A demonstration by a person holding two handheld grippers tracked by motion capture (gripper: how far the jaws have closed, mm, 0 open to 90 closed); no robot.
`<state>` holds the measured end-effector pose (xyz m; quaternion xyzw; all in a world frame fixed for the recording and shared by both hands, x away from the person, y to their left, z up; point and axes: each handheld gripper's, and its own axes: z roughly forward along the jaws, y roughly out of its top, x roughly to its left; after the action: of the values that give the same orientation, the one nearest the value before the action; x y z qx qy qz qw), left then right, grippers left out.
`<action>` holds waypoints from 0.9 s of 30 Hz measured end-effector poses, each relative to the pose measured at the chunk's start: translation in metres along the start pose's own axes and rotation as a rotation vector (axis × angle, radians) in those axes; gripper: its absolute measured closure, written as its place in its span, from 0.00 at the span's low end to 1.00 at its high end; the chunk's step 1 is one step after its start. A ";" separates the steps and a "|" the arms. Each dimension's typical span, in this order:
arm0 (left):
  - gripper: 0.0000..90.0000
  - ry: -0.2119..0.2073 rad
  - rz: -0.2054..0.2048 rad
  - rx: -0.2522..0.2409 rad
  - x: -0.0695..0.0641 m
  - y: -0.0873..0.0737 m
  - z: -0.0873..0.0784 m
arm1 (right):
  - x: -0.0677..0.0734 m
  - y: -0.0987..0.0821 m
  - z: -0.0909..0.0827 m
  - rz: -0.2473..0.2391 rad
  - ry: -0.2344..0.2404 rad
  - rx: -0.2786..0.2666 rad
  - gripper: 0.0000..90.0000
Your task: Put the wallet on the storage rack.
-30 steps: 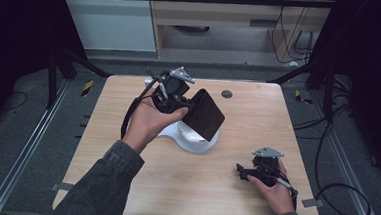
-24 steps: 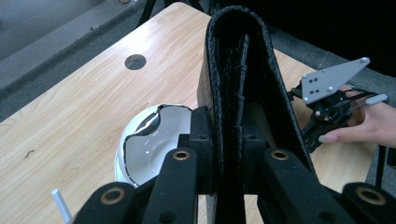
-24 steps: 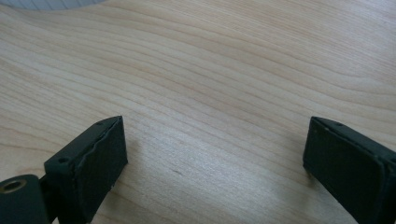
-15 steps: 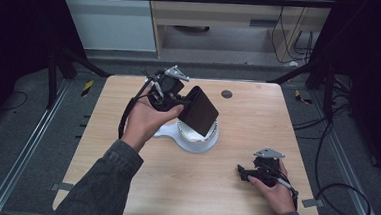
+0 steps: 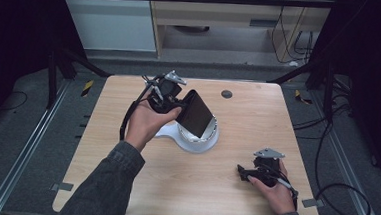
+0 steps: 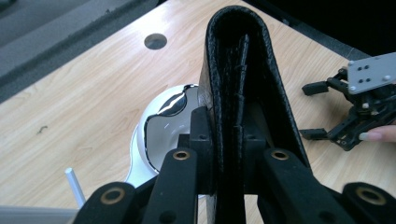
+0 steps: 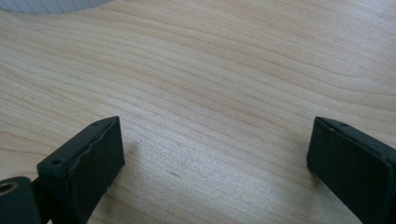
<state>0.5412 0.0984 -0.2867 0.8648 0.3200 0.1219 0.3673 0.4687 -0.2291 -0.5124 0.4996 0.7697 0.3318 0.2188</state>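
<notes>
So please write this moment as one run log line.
left claw: shut on black wallet | wallet: above white dish | right claw: open, empty, on table

— What can't you make out from here?
— The black wallet covers most of the white dish at the high view's centre; its contents stay hidden.
— And close up?
— In the left gripper view the wallet's lower end runs off the bottom edge, and the dish's near side sits behind the fingers.

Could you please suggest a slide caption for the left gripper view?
Left gripper clamps a folded black wallet above a white dish on the wooden table.
</notes>
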 end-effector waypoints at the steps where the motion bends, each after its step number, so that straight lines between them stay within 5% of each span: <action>1: 0.89 -0.003 -0.003 0.003 0.001 -0.001 0.002 | 0.000 0.000 0.000 0.000 0.000 0.000 0.05; 16: 0.89 -0.012 -0.026 0.056 0.003 -0.003 0.041 | 0.000 0.000 0.000 0.001 -0.001 -0.002 0.05; 27: 0.85 0.011 -0.042 0.041 0.010 -0.004 0.042 | 0.001 0.000 0.000 0.002 -0.003 -0.002 0.05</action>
<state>0.5657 0.0832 -0.3189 0.8646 0.3424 0.1122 0.3503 0.4682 -0.2287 -0.5124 0.5006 0.7686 0.3320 0.2201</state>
